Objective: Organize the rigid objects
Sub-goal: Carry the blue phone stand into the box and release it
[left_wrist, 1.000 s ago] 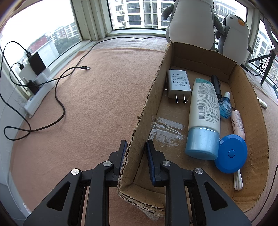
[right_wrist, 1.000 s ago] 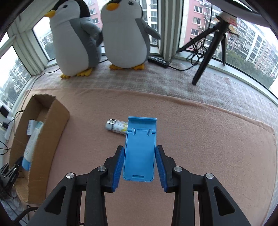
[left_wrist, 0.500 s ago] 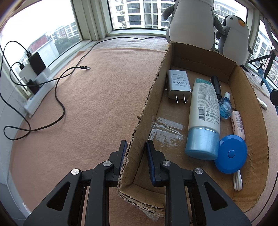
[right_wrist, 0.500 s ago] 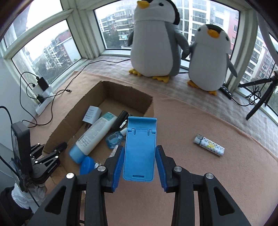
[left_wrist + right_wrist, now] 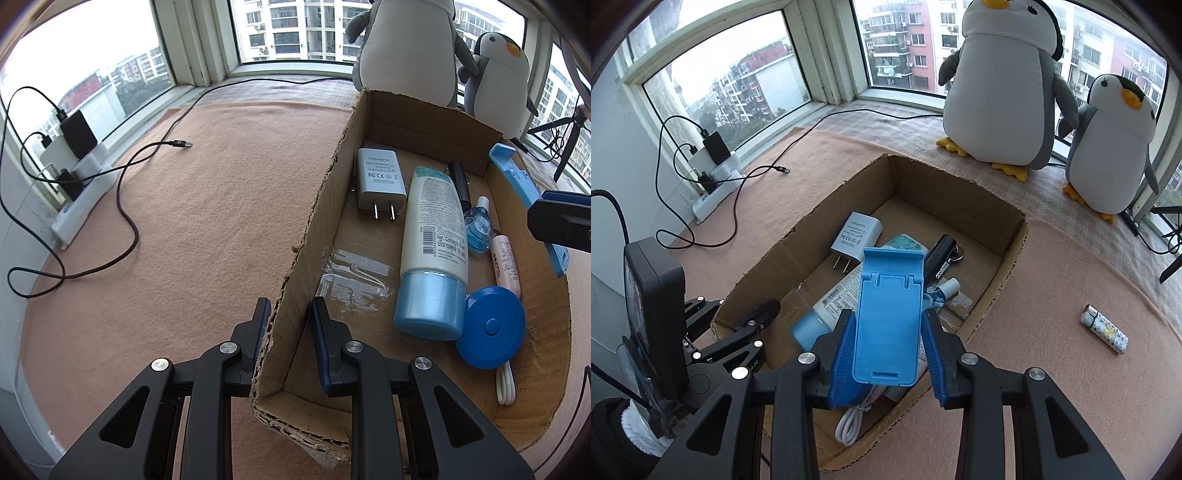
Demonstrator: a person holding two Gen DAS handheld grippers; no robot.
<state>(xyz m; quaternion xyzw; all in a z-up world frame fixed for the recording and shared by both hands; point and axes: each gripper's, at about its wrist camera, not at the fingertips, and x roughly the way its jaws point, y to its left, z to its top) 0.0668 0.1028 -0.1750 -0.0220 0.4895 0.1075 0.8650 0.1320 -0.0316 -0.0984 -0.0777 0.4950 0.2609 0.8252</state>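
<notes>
We hold the blue phone stand clamped between the jaws of the right gripper, just above the cardboard box. The left gripper pinches the box's near wall. We should lower the stand toward the free floor beside the white tube, then release. The adapter reads "AC/DC ADAPTER", the tube "Net Contents 70 ml".

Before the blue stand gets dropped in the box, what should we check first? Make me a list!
1. Right gripper grips the blue plastic phone stand: ok.
2. Stand is above the brown cardboard box: ok.
3. Left gripper pinches the box's wall: ok.
4. Free floor near the white charger plug: ok.
5. Stand clear of the white tube with blue cap below: cannot tell.
</notes>
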